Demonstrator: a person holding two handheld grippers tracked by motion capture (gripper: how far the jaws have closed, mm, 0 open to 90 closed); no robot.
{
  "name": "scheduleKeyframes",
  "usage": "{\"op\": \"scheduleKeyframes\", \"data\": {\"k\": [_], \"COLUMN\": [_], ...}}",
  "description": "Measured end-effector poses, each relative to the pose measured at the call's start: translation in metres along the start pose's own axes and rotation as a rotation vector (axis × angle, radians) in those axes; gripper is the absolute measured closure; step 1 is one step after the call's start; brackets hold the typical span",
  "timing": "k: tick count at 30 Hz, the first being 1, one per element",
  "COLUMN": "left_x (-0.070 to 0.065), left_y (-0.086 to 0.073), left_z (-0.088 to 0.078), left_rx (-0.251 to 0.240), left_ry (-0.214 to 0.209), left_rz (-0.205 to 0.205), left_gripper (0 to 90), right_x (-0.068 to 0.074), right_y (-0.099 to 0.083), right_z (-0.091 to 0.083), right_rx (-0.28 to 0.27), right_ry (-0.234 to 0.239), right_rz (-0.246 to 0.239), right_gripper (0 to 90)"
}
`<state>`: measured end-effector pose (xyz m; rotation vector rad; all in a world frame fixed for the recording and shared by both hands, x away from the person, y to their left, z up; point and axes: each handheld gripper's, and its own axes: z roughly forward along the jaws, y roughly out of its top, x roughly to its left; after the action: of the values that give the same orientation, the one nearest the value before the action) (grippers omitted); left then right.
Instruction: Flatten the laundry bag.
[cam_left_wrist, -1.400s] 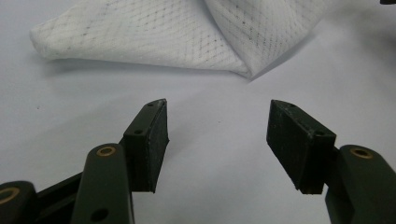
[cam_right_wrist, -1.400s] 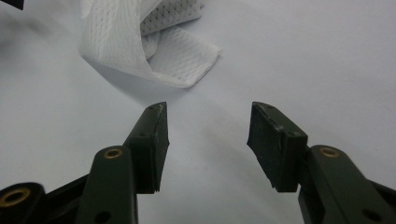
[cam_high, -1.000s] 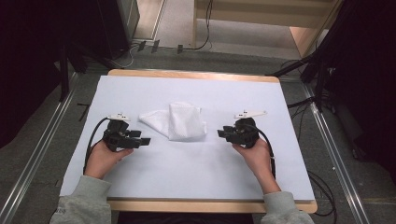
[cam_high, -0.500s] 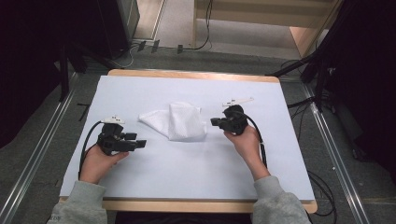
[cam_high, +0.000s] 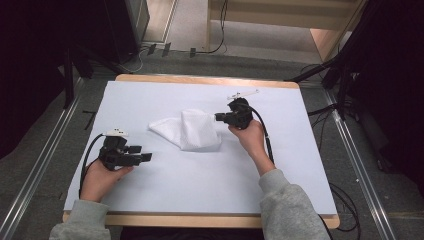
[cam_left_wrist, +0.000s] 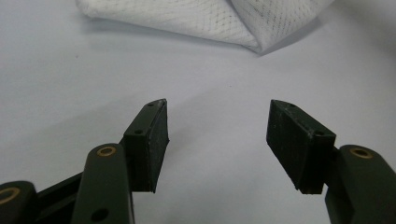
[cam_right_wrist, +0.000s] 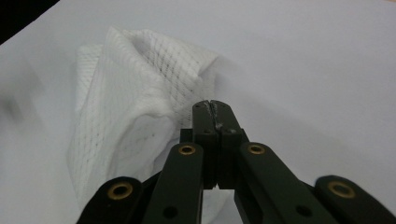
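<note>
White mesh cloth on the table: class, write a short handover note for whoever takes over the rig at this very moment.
Left gripper: open, holding nothing, low over the white table cover, short of the cloth.
Right gripper: jaws closed together at the right edge of the white mesh cloth; whether any fabric is pinched cannot be told.
Cloth: crumpled and partly folded, mid-table.
Done: right gripper brought to the cloth.
Left: confirm the grip, bring the left gripper to the cloth's near corner, then handle the cloth.

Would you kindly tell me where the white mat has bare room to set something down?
Free: the mat's near strip between the hands, its far strip beyond the cloth, and its right side. Crowded: the middle, where the right gripper meets the cloth.
</note>
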<state>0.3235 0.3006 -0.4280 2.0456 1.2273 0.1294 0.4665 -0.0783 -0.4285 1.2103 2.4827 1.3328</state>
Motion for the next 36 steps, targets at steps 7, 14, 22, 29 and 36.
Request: {"op": "scheduleKeyframes", "data": {"k": [7, 14, 22, 29, 36], "left_x": [0.002, 0.005, 0.008, 0.009, 0.01], "left_y": [0.0, 0.0, 0.001, 0.003, 0.004], "left_z": [-0.002, -0.003, -0.003, -0.004, -0.003], "left_rx": [-0.003, -0.011, -0.012, -0.017, -0.016], "left_ry": [0.005, 0.009, 0.012, 0.012, 0.01], "left_rz": [-0.009, -0.021, -0.025, -0.024, -0.024], "left_gripper": [39.5, 39.4, 39.4, 39.4, 39.4], "right_x": [0.017, 0.034, 0.055, 0.069, 0.075], "right_y": [0.001, 0.003, 0.0, -0.009, -0.018], "right_z": [0.001, -0.005, -0.009, -0.008, -0.006], "right_rx": [0.007, -0.006, -0.013, 0.01, 0.031], "right_ry": [0.043, 0.085, 0.127, 0.148, 0.157], "right_rz": [-0.045, -0.075, -0.115, -0.136, -0.147], "right_gripper": [90.0, 90.0, 90.0, 90.0, 90.0]}}
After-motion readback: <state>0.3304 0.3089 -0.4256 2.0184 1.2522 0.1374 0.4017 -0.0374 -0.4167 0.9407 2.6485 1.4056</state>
